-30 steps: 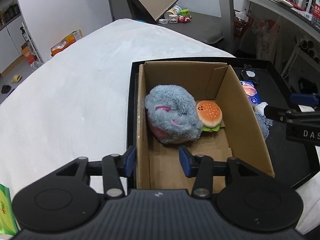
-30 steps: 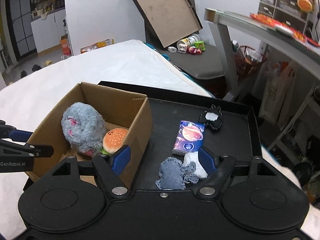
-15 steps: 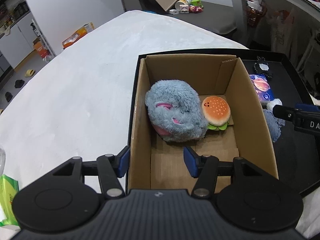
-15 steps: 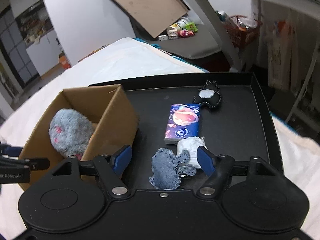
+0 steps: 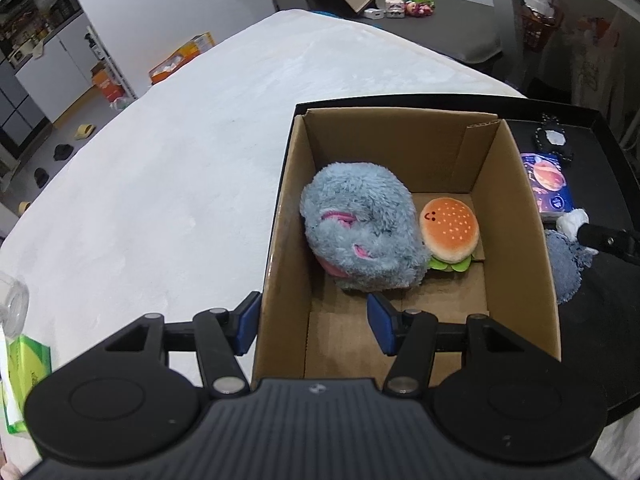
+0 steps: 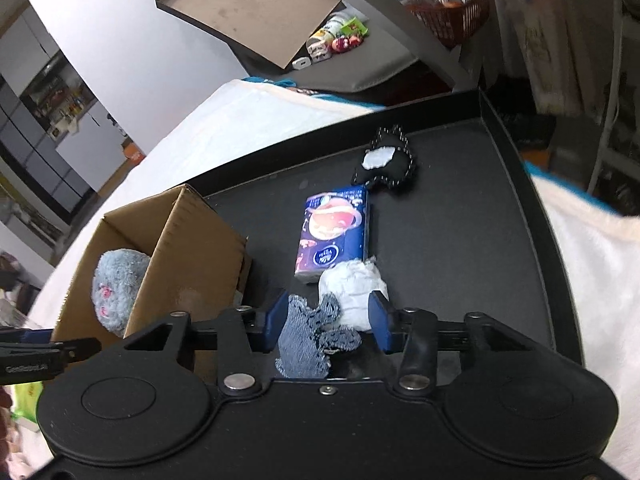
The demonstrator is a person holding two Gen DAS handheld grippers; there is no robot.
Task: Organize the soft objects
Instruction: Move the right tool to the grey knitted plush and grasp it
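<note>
A cardboard box (image 5: 516, 216) stands on a black tray (image 6: 460, 216) and holds a grey plush (image 5: 360, 236) and a burger plush (image 5: 450, 230). My left gripper (image 5: 312, 322) is open and straddles the box's near left wall. My right gripper (image 6: 326, 320) is open, its fingers on either side of a denim-and-white soft toy (image 6: 320, 328) that lies on the tray beside the box (image 6: 192, 240). A blue tissue pack (image 6: 334, 236) and a black soft toy (image 6: 384, 162) lie further back on the tray.
The tray sits on a white cloth-covered table (image 5: 160, 184). A green packet (image 5: 24, 368) and a clear jar (image 5: 12, 300) lie at the table's near left. A grey desk with clutter (image 5: 400, 0) stands beyond the table.
My right gripper has moved down and forward over the denim toy, so the toy now lies between its fingers. My left gripper has shifted slightly at the box's near wall.
</note>
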